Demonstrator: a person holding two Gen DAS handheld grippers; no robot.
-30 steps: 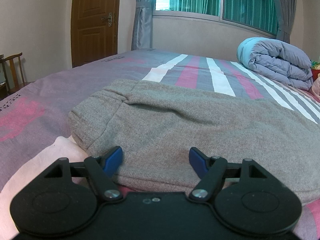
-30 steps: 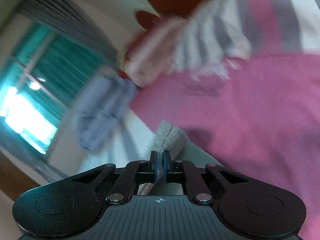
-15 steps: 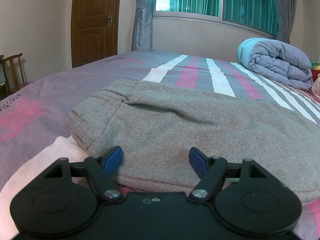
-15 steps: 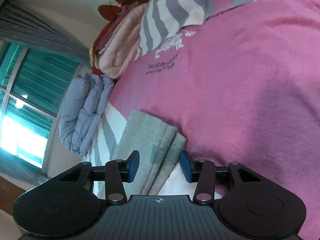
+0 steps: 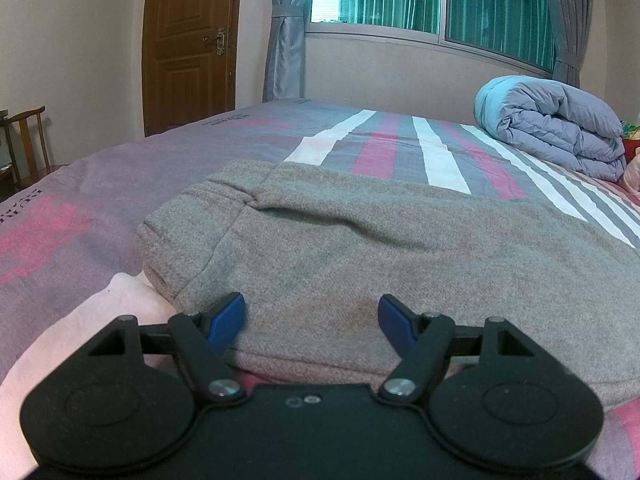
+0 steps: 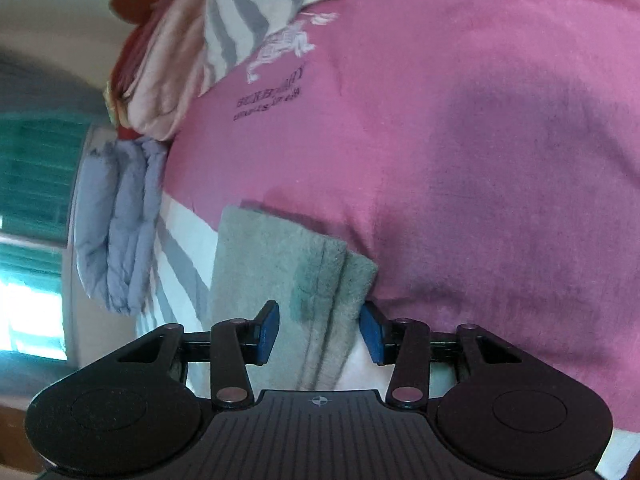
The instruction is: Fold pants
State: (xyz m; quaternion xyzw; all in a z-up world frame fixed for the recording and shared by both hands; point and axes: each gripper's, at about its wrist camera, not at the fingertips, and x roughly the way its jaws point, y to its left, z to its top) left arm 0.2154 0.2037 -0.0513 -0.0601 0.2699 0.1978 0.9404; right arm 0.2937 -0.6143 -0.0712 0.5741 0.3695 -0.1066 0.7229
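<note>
The grey pants (image 5: 360, 256) lie flat on the bed in the left wrist view, waistband to the left. My left gripper (image 5: 311, 322) is open, its blue pads resting at the near edge of the pants, holding nothing. In the right wrist view the leg end of the pants (image 6: 296, 280) lies folded in layers on the pink sheet. My right gripper (image 6: 319, 332) is open with its pads on either side of that end, not clamping it.
The bed has a striped and pink sheet (image 5: 400, 148). A rolled blue-grey duvet (image 5: 552, 124) lies at the far right, also in the right wrist view (image 6: 120, 220). Pillows (image 6: 172, 60) sit at the head. A wooden door (image 5: 188, 44) and a chair (image 5: 24, 140) stand at left.
My right gripper was shut on the pant leg end a second ago; it has opened and let it go onto the bed. My left gripper has not moved.
</note>
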